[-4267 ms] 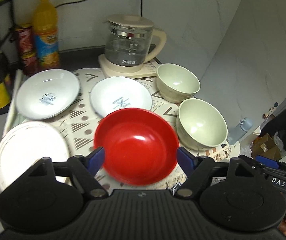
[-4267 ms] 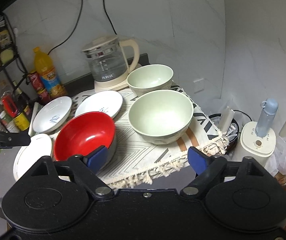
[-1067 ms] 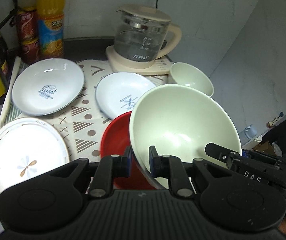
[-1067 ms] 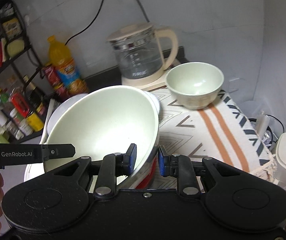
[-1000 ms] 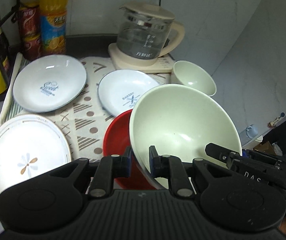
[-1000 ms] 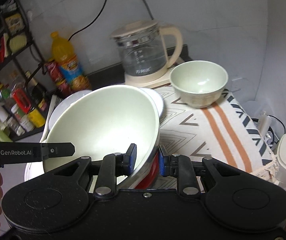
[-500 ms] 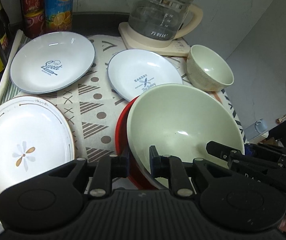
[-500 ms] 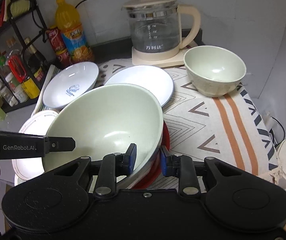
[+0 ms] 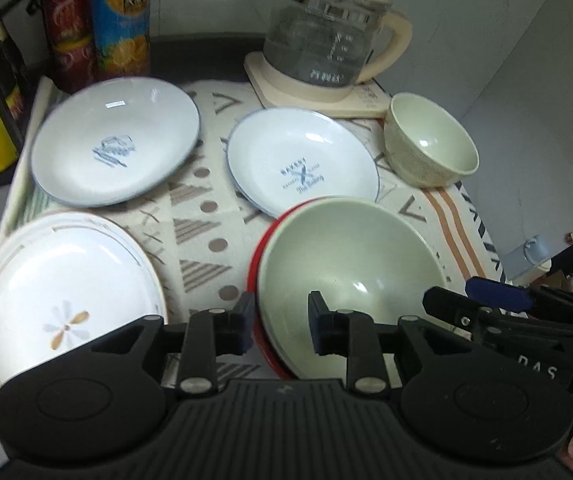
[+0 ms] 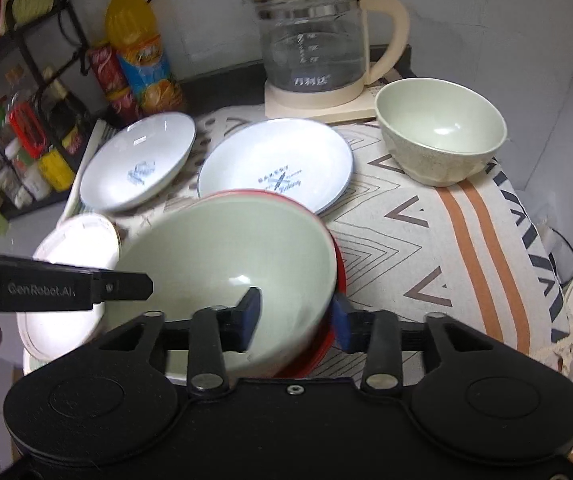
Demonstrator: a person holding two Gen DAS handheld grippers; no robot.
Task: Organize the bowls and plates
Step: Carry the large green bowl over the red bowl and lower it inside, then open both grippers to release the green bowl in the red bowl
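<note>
A large pale green bowl (image 9: 350, 264), smooth and glossy inside, is seen nested in the red bowl (image 9: 257, 264) at the near edge; its rim is straddled by the left gripper (image 9: 279, 320) and right gripper (image 10: 295, 316), whose jaws have just been opening and no longer pinch

Glass electric kettle (image 9: 326, 40) on its cream base at the back. Left of it, orange drink bottle (image 10: 138, 40) beside stacked red cans (image 10: 112, 76). Patterned tablecloth (image 10: 426, 240) underneath. Cluttered black rack (image 10: 14, 92) far left.
</note>
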